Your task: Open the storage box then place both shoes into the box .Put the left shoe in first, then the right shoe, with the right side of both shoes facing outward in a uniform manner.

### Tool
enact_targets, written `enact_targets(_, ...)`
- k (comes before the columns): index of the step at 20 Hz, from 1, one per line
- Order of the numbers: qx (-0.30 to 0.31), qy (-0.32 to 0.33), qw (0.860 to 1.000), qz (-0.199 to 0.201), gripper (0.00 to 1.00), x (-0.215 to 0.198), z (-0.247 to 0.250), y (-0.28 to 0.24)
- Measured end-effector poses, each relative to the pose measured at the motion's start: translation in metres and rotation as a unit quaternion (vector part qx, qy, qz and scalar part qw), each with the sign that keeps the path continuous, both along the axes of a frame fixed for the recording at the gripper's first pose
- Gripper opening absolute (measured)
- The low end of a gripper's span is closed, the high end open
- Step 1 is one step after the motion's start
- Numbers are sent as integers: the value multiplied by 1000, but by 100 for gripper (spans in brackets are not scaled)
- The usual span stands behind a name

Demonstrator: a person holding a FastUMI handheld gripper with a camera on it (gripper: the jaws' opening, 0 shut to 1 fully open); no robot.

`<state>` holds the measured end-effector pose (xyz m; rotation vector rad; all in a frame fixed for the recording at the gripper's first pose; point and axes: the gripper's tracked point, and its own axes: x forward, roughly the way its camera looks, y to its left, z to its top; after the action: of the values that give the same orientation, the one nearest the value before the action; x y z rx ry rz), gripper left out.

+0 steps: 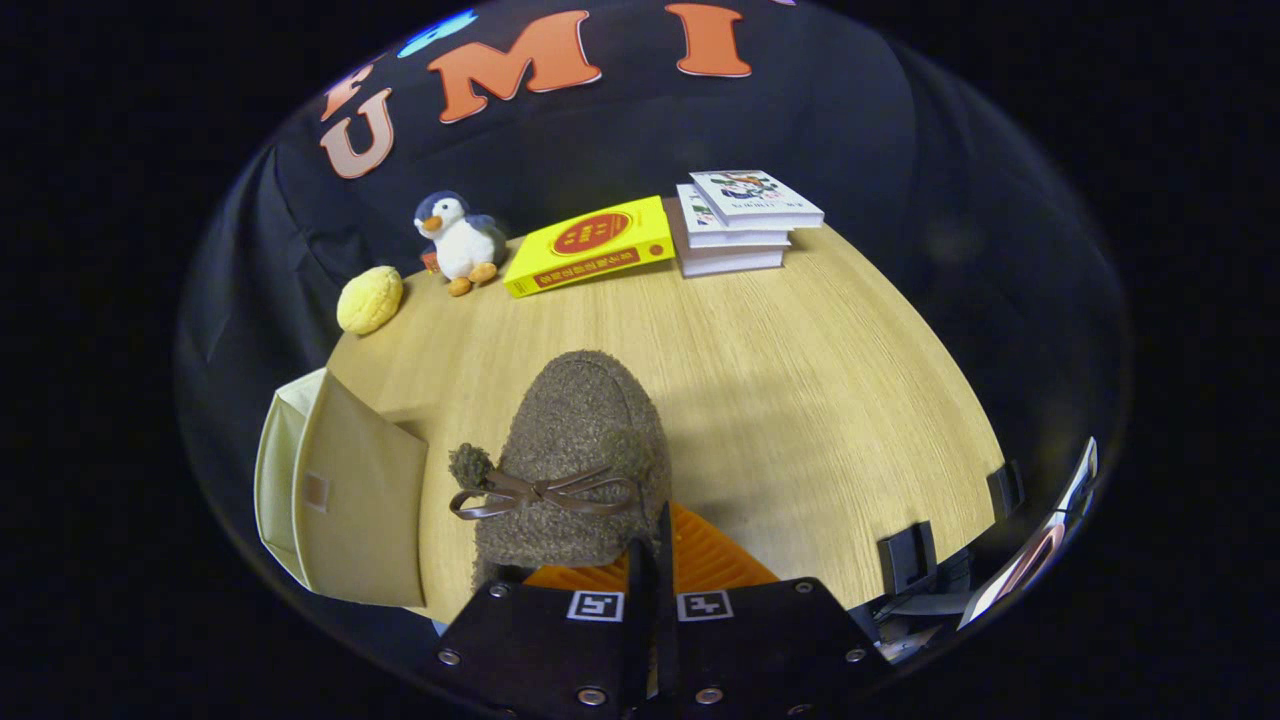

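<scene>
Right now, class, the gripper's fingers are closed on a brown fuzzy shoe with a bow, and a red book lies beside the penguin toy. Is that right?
Not quite: the book beside the penguin toy is yellow, not red. The gripper view shows it. The gripper is closed on the brown fuzzy shoe.

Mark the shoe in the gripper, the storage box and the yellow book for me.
Shoe (580, 440): gripper view, on its fuzzy toe, just ahead of the fingers.
Storage box (360, 500): gripper view, on its open flap, beside the shoe.
Yellow book (590, 240): gripper view, on its cover.
</scene>
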<state>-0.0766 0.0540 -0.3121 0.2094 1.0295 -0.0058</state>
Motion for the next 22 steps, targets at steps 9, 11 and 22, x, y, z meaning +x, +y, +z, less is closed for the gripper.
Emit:
enact_targets(9, 18, -28, 998, 56, 5, 17, 73, 114)
enact_targets(11, 26, -38, 996, 75, 5, 20, 89, 145)
enact_targets(22, 37, -17, 985, 165, 5, 13, 79, 295)
